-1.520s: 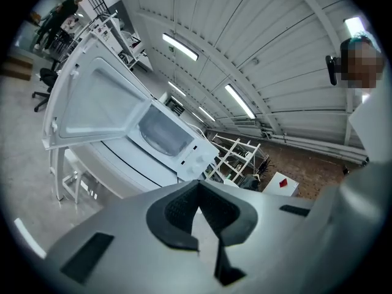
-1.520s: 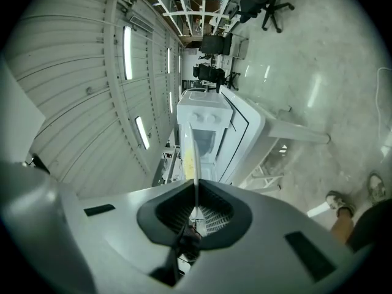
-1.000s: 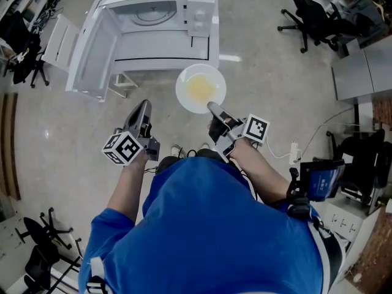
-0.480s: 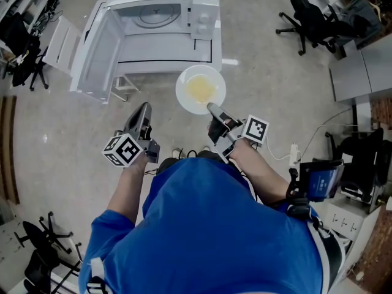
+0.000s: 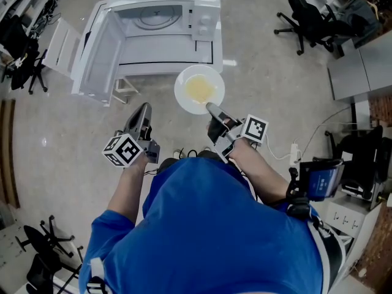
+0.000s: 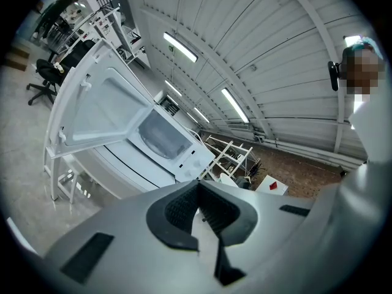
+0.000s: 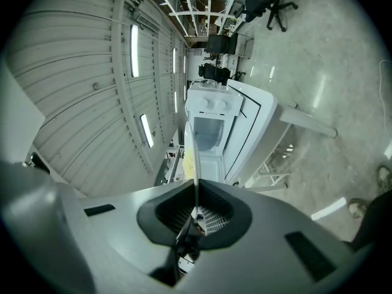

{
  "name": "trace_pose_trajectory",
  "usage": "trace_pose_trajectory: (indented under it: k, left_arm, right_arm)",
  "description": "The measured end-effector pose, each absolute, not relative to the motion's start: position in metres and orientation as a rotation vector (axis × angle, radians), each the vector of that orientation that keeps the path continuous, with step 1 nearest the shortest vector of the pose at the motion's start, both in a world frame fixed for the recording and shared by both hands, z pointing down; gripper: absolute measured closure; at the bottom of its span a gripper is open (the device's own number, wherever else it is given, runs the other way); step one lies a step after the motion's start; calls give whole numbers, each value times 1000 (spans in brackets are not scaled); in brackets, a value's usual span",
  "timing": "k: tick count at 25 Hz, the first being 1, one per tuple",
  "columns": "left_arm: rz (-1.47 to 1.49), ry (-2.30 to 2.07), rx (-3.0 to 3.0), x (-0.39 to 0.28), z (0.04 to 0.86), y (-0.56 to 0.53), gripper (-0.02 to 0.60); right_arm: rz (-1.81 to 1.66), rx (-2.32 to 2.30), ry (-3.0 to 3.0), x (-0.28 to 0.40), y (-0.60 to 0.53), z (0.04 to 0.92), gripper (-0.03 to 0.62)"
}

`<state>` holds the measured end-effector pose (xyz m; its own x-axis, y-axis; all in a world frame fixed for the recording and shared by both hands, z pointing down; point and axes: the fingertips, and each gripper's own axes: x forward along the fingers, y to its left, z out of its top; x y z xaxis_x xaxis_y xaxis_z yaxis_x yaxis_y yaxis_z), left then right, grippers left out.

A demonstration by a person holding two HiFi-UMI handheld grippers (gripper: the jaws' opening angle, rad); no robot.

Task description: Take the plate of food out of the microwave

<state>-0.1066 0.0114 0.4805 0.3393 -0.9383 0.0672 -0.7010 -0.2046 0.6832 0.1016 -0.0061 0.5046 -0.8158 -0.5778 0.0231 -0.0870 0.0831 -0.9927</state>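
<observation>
Head view: a pale concrete floor [image 5: 275, 103], a white microwave [image 5: 165, 29] with its door swung open to the left, and office chairs [image 5: 309, 17] at the edges. Both forearms reach forward. The right gripper [image 5: 211, 110] grips the near rim of the plate [image 5: 199, 89], level in front of the microwave (yellow food in the middle). The left gripper [image 5: 142, 112] points forward, apart from the plate.

Left gripper view: jaws pressed together, nothing between.

Right gripper view: jaws pinch the plate's rim, seen edge-on, running toward the microwave.

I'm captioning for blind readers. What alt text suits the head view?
Seen from above, a person in a blue shirt holds a white plate of yellow food by its rim in the right gripper, outside the open microwave; the left gripper holds nothing.
</observation>
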Motion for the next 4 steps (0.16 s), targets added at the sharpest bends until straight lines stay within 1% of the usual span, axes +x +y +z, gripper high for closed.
trace_pose_trajectory:
  k: [4]
  left_arm:
    - [-480, -1421, 1984, -113, 483, 12, 571]
  right_arm:
    - [-1779, -662, 1997, 95, -6, 505, 576]
